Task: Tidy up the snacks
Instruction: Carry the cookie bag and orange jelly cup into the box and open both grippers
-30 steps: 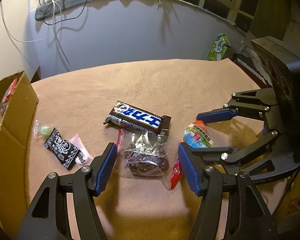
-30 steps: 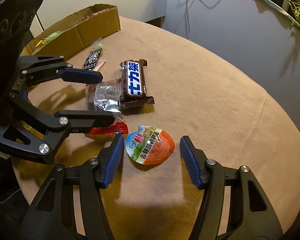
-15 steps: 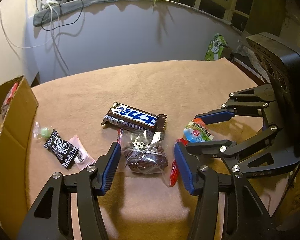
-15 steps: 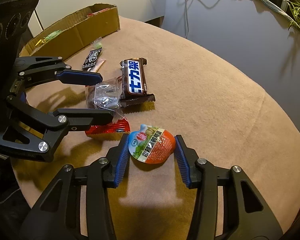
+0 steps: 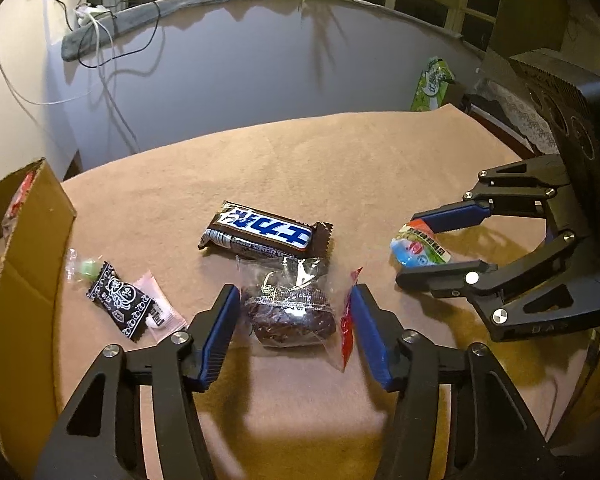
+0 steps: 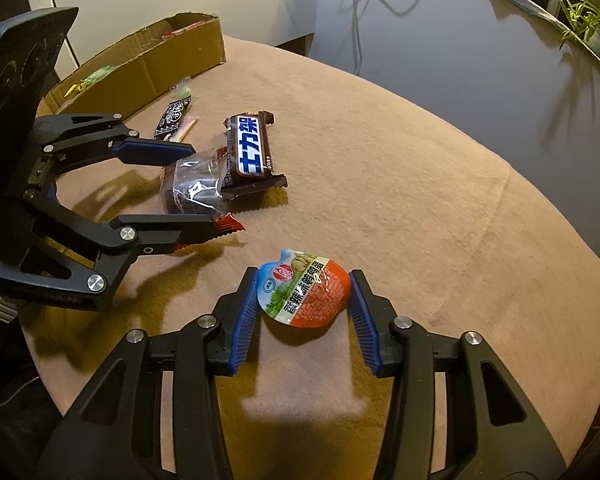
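My left gripper (image 5: 290,320) is open, its blue pads on either side of a clear-wrapped brown cake (image 5: 290,312), close to the wrapper. A red packet (image 5: 346,320) lies by its right pad. My right gripper (image 6: 304,304) has closed on an orange, blue and green snack cup (image 6: 306,296), pads touching both sides. That cup also shows in the left wrist view (image 5: 418,246), between the right gripper's fingers (image 5: 452,216). A brown and blue chocolate bar (image 5: 266,232) lies just behind the cake.
A cardboard box (image 5: 24,248) with snacks in it stands at the table's left edge. A black patterned candy (image 5: 118,304), a pink one (image 5: 160,312) and a green sweet (image 5: 85,270) lie beside it. A green bag (image 5: 432,84) stands beyond the far right corner.
My right gripper has narrowed from wide open onto the snack cup. My left gripper has moved forward around the cake and narrowed a little.
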